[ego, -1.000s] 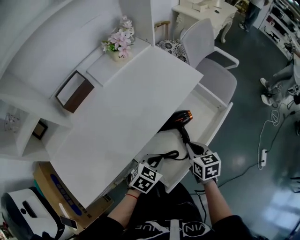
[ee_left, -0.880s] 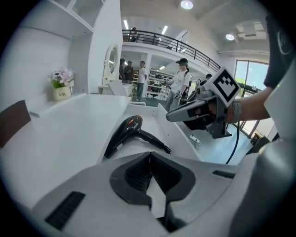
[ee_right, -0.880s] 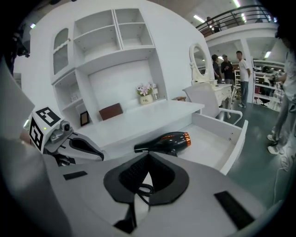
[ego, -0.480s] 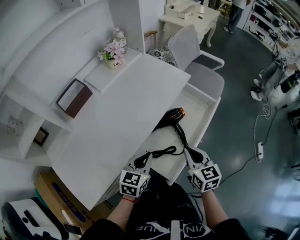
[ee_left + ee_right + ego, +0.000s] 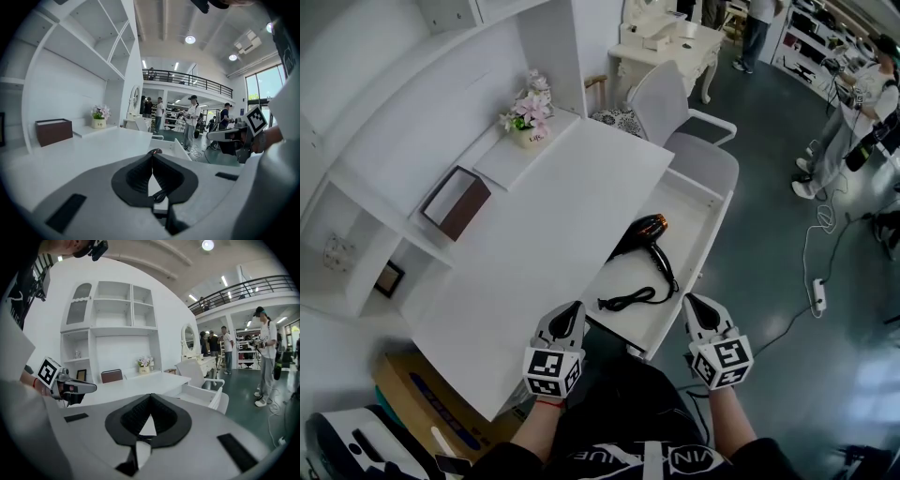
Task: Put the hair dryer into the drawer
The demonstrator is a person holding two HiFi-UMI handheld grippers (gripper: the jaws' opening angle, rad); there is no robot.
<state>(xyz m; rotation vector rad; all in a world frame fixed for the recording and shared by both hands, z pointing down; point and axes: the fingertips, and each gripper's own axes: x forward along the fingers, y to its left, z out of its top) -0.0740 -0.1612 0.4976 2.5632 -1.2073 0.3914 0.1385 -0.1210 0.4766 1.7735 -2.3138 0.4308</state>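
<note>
left gripper point(image 5: 571, 311): back from drawer point(image 5: 680, 211) | right gripper point(image 5: 693, 303): back from hair dryer point(image 5: 645, 230)

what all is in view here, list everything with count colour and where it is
hair dryer: one, black and orange, lying in the drawer
cord: one, black, looped in the drawer's near end
drawer: one, white, pulled open from the desk
desk: one, white, centre
flower pot: one, pink blooms, desk's far ledge
box: one, brown, ledge left of the desk top
picture frame: one, dark, shelf cubby at left
chair: one, pale, beyond the drawer
power strip: one, white, floor at right
left gripper: one, white, shut, empty, at the desk's near edge
right gripper: one, white, shut, empty, by the drawer's near corner
</note>
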